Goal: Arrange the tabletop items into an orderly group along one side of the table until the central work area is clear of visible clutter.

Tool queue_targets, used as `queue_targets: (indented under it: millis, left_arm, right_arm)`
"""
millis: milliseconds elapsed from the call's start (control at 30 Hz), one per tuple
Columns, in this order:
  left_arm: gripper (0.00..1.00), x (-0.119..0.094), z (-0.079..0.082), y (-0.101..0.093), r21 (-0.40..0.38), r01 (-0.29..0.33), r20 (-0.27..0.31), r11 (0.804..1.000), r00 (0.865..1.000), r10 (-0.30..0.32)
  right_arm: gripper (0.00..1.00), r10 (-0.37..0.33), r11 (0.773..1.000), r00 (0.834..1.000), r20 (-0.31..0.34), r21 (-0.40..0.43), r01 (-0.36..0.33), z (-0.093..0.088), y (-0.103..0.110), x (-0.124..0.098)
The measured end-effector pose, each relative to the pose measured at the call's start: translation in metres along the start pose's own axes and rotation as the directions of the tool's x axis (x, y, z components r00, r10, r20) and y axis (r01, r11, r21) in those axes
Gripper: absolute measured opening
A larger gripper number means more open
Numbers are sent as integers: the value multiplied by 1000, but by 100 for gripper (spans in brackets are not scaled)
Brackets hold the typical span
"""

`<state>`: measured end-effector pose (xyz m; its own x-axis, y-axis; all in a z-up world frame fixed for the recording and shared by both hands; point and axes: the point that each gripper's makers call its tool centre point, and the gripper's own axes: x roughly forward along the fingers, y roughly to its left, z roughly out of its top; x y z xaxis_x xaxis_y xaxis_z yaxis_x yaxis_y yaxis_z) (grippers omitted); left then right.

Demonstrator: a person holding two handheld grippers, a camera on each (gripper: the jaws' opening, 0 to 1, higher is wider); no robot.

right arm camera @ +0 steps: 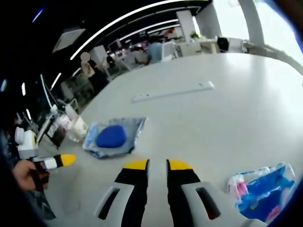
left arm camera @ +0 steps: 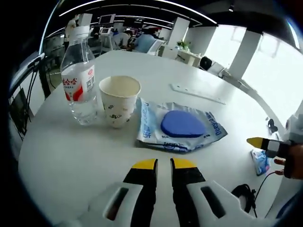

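Left gripper (left arm camera: 164,164) over the white table (left arm camera: 71,156), yellow-tipped jaws nearly together with a thin gap, gripping nothing. Just ahead of its tips lies a flat plastic pouch (left arm camera: 208,124) with a blue oval pad (left arm camera: 182,124) on top. Ahead-left of the jaws a paper cup (left arm camera: 119,100) stands upright, touching or just beside the pouch edge; left of the cup an upright clear water bottle (left arm camera: 79,80) with red-white label, close beside the cup. Farther ahead, past the pouch, a long white strip (left arm camera: 198,93) lies flat. Far right of this gripper the right gripper's yellow tip shows, held by a hand (left arm camera: 291,161), with a small blue packet (left arm camera: 260,161) beside it on the table.

Right gripper (right arm camera: 155,164) jaws also close together, empty, above bare tabletop. To its right, near the jaw base, a blue-pink packet (right arm camera: 262,185). Ahead-left sits the pouch with the blue pad (right arm camera: 111,136), cup and bottle beyond it, blurry. White strip (right arm camera: 173,92) well ahead. Far left, the other gripper's yellow tip in a hand (right arm camera: 23,172)
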<state>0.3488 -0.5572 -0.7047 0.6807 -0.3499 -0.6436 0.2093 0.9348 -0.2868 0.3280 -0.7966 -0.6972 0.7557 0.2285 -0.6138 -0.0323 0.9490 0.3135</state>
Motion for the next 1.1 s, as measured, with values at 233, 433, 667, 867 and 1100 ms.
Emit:
queue_targets:
  millis: [233, 433, 667, 867, 1100]
  left_arm:
    - [10, -1, -4, -23, 29, 39, -2, 999, 999, -39]
    - [11, -1, -5, -31, 16, 58, 4, 998, 998, -58]
    - [11, -2, -4, -43, 35, 71, 5, 997, 997, -71]
    - [11, -4, -3, -49, 45, 79, 9, 996, 997, -80]
    - [11, -6, -4, -51, 49, 83, 10, 995, 996, -84]
  right_arm:
    - [12, -24, 1000, 1000, -1, 8, 24, -6, -10, -13]
    - [12, -38, 999, 999, 12, 13, 37, -7, -17, -24]
    - [12, -51, 998, 999, 16, 22, 50, -13, -24, -33]
    - [12, -56, 998, 998, 17, 28, 55, -17, -24, -38]
    - [13, -57, 998, 998, 18, 34, 56, -21, -23, -42]
